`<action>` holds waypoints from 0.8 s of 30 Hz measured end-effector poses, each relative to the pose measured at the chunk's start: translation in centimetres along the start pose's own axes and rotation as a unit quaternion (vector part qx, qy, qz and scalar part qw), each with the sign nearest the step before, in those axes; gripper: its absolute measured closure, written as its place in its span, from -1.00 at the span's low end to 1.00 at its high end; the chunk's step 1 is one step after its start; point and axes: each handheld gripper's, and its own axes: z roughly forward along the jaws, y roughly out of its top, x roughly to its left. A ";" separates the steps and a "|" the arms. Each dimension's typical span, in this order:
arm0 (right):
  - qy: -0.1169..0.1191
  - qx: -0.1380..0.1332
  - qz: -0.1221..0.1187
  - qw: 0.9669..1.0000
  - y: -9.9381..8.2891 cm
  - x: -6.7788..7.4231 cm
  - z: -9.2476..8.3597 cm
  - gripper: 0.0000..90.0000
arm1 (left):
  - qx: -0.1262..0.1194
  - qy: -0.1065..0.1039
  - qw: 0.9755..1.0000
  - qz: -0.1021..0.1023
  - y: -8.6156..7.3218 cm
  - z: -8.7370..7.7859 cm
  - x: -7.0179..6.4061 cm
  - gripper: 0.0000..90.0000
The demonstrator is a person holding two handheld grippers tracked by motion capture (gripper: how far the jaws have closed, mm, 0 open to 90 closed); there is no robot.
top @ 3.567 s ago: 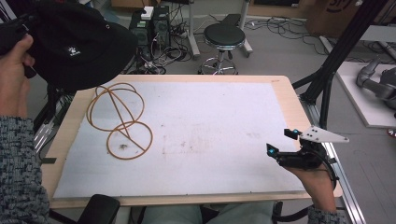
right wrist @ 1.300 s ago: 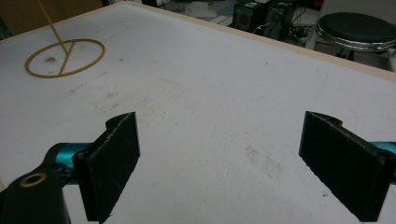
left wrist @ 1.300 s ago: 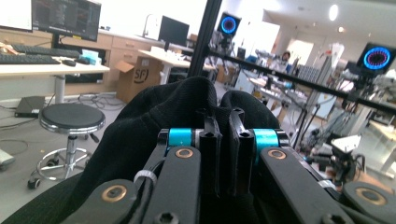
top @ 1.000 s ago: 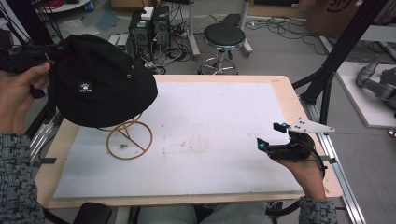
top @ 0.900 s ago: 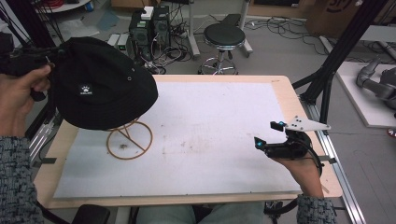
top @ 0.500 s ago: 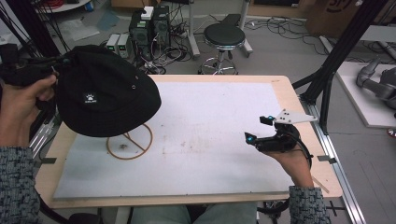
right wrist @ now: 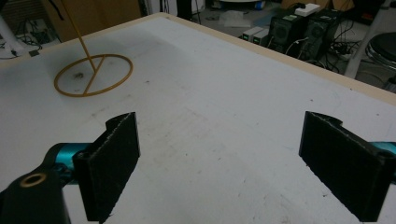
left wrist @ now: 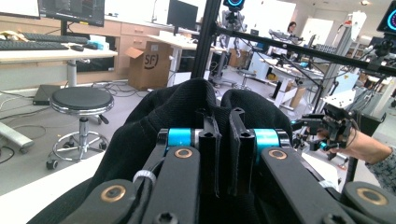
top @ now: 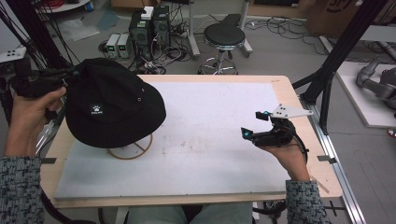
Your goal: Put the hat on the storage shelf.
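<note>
Left fingers: pads [left wrist: 208, 154] of the left gripper [top: 70, 74] are pinched together on a fold of the black bucket hat [top: 112, 109]; dark cloth bunches up just beyond them in the left gripper view.
Right fingers: pads [right wrist: 114, 156] of the right gripper [top: 250, 126] stand wide apart with nothing between them, only bare tabletop ahead.
Hat: gripped at its rim on the person's left, crown up, hanging over the left end of the table; its far edge covers most of the stand.
Stand: a thin wire hat stand [right wrist: 92, 74] with a round base ring resting flat on the white table [top: 219, 154]; its upright rod rises out of the right gripper view, and part of the ring peeks out under the hat in the high view.
Done: hat is picked up and brought above the stand.
Left to do: by my judgement, seat the crown on the stand's top and release the pinch; whether it rests on the stand already cannot be told.
Right hand: well apart from the hat, hovering over the table's right side, possibly ready to steady things.
</note>
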 end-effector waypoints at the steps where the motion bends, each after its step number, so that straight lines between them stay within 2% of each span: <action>1: 0.000 0.000 -0.002 1.000 0.1 0.0 0.1 -0.73 | 0.001 -0.001 1.000 0.001 -0.1 0.0 -0.1 0.88; 12: 0.007 -0.001 -0.003 1.000 0.4 0.0 0.7 -0.73 | 0.018 0.002 1.000 0.020 -1.0 0.0 -0.7 0.78; 24: 0.006 -0.003 0.000 1.000 0.5 -0.1 0.5 -0.73 | 0.021 0.003 1.000 0.019 -1.6 -0.2 -0.8 0.62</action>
